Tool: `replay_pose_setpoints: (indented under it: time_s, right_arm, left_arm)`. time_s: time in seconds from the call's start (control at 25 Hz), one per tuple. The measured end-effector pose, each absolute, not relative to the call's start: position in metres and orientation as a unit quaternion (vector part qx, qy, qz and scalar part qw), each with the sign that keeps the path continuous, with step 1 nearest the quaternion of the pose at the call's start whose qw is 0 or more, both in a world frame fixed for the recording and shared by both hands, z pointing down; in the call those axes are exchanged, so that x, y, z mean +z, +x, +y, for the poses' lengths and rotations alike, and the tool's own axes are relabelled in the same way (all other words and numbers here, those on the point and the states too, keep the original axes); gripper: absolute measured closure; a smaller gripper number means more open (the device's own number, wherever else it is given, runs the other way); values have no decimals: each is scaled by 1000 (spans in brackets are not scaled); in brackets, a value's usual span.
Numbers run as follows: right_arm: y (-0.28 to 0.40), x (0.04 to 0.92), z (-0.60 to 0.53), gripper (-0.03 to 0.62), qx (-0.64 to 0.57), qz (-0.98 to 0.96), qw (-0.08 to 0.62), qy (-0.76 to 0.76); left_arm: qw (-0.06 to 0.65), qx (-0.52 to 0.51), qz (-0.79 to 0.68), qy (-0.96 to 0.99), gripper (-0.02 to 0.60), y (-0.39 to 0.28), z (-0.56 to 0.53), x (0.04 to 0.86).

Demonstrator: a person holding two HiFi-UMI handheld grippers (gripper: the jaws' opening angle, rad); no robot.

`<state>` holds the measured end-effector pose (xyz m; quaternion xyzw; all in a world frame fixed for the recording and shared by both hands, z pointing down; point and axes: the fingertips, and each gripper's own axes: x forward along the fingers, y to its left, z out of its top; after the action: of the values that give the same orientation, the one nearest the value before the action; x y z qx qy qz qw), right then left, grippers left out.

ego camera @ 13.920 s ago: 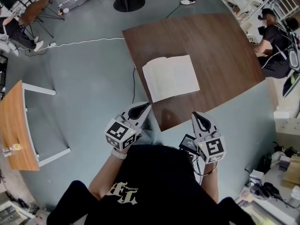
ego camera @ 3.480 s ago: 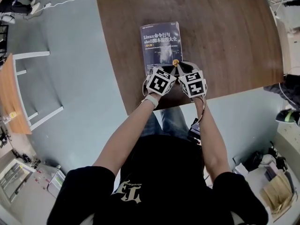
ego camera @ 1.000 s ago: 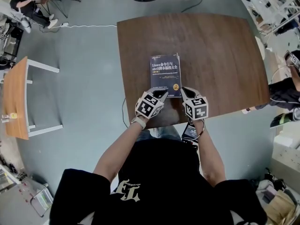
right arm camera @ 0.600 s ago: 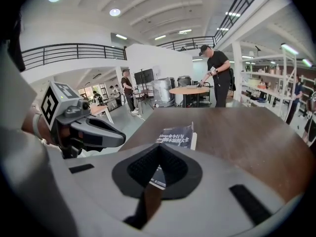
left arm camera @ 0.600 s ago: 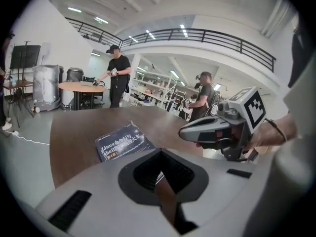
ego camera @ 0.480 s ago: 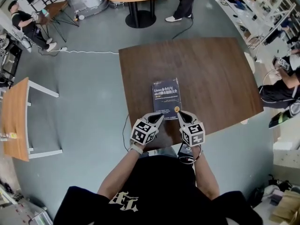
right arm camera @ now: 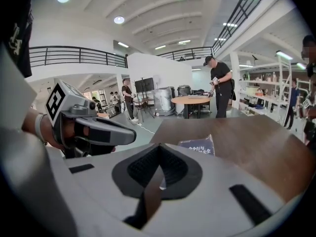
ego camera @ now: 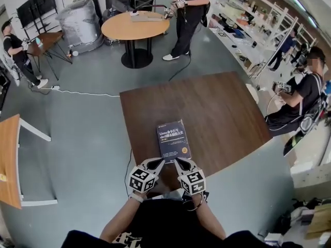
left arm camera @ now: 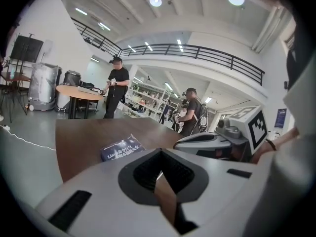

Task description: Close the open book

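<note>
Book shut on table; both grippers held at the near edge.

Book [ego camera: 173, 141] lay closed and flat, dark cover up, on the table [ego camera: 217, 102], close to the table's near edge and roughly midway along it. Left gripper [ego camera: 159, 162] and right gripper [ego camera: 178, 161] hung side by side at that near edge, raised above the table, tips aimed across it at the book but apart from it. Each gripper's fingers were pressed together at the tips, with nothing between them. Beyond the table's far side one person [ego camera: 187, 14] stood by a round table [ego camera: 135, 26]. Another person [ego camera: 297, 99] sat off the table's right side.
</note>
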<state>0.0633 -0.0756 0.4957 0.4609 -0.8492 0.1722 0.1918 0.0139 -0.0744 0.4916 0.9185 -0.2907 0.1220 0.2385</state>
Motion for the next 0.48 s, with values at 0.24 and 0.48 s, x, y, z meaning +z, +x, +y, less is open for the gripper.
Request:
replay_pose_setpoints:
  time_s: [0.24, 0.48]
  right_arm:
    - [39, 492, -59, 606, 163, -844, 190, 474]
    - [12, 483, -48, 606, 162, -837, 186, 488]
  left_arm:
    - [234, 116, -265, 928, 577, 8, -61, 493]
    - [226, 112, -247, 936, 577, -15, -58, 480]
